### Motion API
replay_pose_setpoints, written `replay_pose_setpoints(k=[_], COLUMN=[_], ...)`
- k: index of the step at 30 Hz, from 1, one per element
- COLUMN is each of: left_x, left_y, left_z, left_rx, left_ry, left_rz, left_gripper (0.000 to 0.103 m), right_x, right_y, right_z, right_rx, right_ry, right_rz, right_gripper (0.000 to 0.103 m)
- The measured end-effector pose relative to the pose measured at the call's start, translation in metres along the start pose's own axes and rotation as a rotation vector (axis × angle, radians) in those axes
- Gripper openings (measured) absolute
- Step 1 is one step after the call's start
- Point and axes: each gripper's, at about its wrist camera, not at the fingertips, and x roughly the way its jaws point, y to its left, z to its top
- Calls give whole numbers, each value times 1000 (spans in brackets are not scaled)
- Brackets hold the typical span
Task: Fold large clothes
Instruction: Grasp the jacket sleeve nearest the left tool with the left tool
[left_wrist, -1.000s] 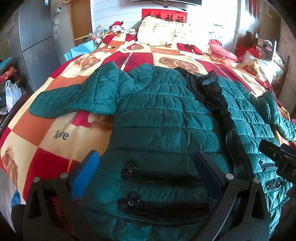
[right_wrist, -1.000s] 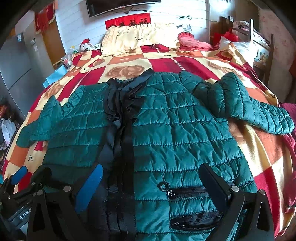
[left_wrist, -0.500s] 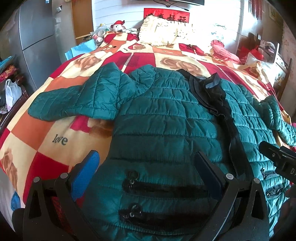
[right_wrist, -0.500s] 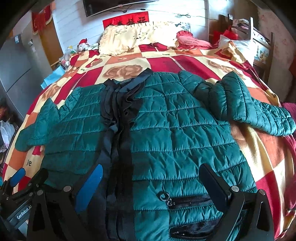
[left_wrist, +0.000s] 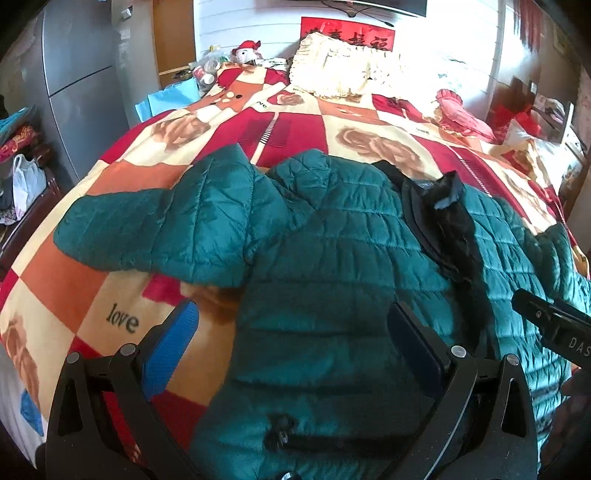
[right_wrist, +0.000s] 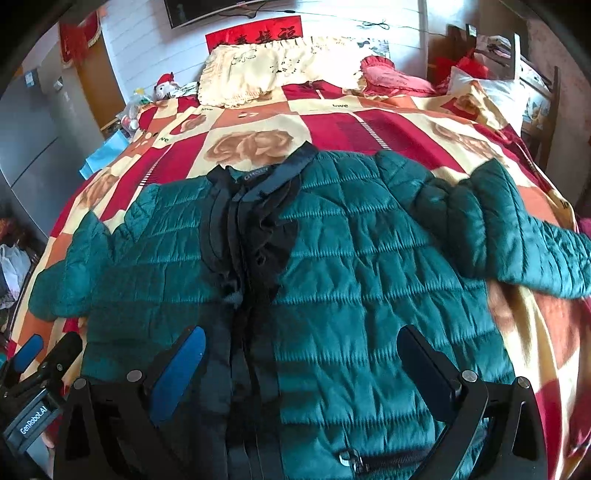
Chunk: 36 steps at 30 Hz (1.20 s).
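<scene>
1. Jacket (right_wrist: 369, 266), a teal quilted one, lies front-up and spread flat on the bed (right_wrist: 343, 125), collar toward 12 o'clock in the right wrist view and hem toward 6 o'clock under both tools.
2. Its black placket (right_wrist: 251, 258) runs down the middle; one sleeve (right_wrist: 517, 229) reaches out toward 3 o'clock, the other sleeve (left_wrist: 155, 225) lies out toward 9 o'clock in the left wrist view.
3. The left gripper (left_wrist: 291, 343) hangs above the hem side of the garment, its fingers spread wide with nothing between them; one blue pad sits over the quilt, the other over the teal panel.
4. The right gripper (right_wrist: 299, 358) hangs above the lower front near the placket, fingers likewise spread and empty. A zip pocket (right_wrist: 380, 461) shows at 6 o'clock beneath it.
5. My reading: the garment is laid out and no fold is made yet, so the step in hand is approach for the first fold.
6. The next move likely calls for each tool to come down on a sleeve or a side edge, close on the padded cloth, and carry it across toward the placket. The puffy fill is thick and slippery, so a deep bite looks wiser than a pinch at the very edge.
7. Pillows (right_wrist: 266, 70) at 12 o'clock are well apart from the work.
</scene>
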Motion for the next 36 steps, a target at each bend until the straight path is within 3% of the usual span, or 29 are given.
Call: replay_pose_setpoints(k=[7, 24, 36], left_x=[22, 56, 60], left_y=[10, 49, 121], left_z=[20, 42, 54], left_rx=[-21, -63, -132], left_ry=[17, 38, 7], left_rz=[11, 73, 212], left_gripper=[102, 102, 102], right_x=[25, 71, 71], right_y=[10, 22, 31], right_z=[25, 49, 54], right_rx=[-9, -31, -61], right_ry=[1, 30, 14], right_rz=[-3, 12, 26], right_gripper=[103, 103, 103])
